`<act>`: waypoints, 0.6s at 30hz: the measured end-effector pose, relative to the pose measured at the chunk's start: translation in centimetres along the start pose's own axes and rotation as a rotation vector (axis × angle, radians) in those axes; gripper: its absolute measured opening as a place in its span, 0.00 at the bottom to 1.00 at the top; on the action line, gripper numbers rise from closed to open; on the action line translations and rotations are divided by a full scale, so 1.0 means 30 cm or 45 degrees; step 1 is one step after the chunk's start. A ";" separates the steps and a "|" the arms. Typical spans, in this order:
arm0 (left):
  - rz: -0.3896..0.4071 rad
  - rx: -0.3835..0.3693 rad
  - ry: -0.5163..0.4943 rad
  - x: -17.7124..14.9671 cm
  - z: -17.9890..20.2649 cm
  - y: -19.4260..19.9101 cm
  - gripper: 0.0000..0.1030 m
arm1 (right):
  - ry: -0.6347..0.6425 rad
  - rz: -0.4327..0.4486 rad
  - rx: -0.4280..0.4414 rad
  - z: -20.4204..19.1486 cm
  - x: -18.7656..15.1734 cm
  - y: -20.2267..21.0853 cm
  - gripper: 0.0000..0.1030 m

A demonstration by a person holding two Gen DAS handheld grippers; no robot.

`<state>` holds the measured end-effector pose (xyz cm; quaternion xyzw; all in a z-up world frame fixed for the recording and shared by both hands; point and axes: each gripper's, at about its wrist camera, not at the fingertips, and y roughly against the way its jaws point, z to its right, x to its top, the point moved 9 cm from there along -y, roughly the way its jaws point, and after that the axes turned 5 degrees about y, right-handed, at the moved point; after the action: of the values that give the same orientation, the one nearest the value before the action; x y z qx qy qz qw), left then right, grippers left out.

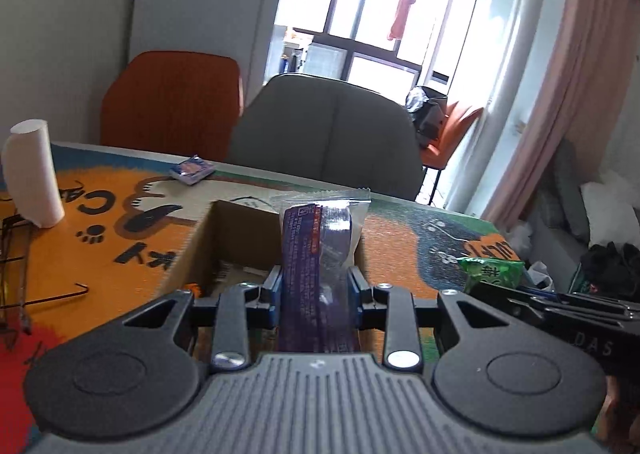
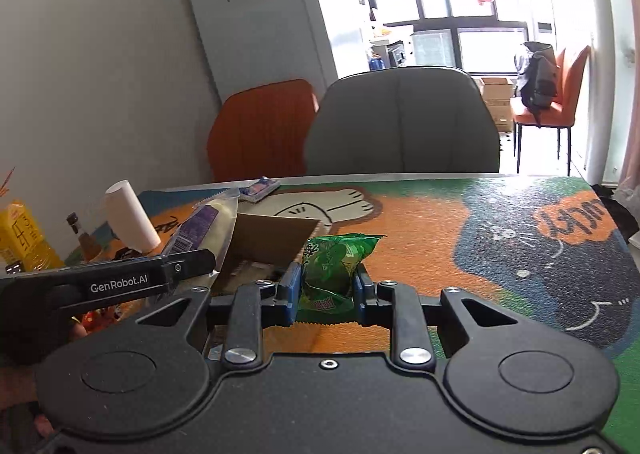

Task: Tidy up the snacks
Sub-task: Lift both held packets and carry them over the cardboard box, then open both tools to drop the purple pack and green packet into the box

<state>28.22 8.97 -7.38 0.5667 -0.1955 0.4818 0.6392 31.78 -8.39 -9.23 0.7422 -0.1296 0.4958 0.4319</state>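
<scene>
a: left tongs [image 1: 316, 286] clamped on purple snack packet [image 1: 316, 246], upright, over the open cardboard box [image 1: 200, 238] on the counter [image 1: 400, 238]; packet print too blurred to read

b: right tongs [image 2: 326, 290] pinch green snack pouch [image 2: 334, 270] beside the box. left tool's side reads "genrobot.ai"; right tool's shows "das"

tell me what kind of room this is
Probably a home dining or living area: chairs pulled up to a table under a cartoon cat cloth, laundry drying by the balcony window, and a fridge against the wall.
</scene>
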 end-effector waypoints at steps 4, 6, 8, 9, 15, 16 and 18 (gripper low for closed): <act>-0.003 0.027 0.025 0.006 -0.057 -0.008 0.30 | 0.012 -0.005 0.018 -0.034 0.007 -0.018 0.24; -0.005 0.040 0.035 0.007 -0.081 -0.015 0.30 | 0.016 -0.009 0.026 -0.049 0.008 -0.028 0.24; -0.009 0.052 0.042 0.008 -0.101 -0.024 0.30 | 0.022 -0.011 0.035 -0.064 0.010 -0.038 0.24; -0.014 0.056 0.044 0.007 -0.112 -0.029 0.31 | 0.025 -0.013 0.040 -0.072 0.010 -0.043 0.24; -0.020 0.080 0.054 0.003 -0.161 -0.046 0.30 | 0.049 -0.033 0.062 -0.129 0.007 -0.080 0.24; -0.016 0.085 0.055 0.003 -0.169 -0.043 0.30 | 0.051 -0.037 0.067 -0.137 0.006 -0.085 0.24; -0.017 0.088 0.065 0.003 -0.186 -0.040 0.31 | 0.056 -0.042 0.078 -0.156 0.006 -0.092 0.24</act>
<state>27.61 14.24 -9.53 0.5773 -0.1585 0.4983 0.6272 30.65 -3.12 -9.86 0.7461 -0.0925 0.5084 0.4198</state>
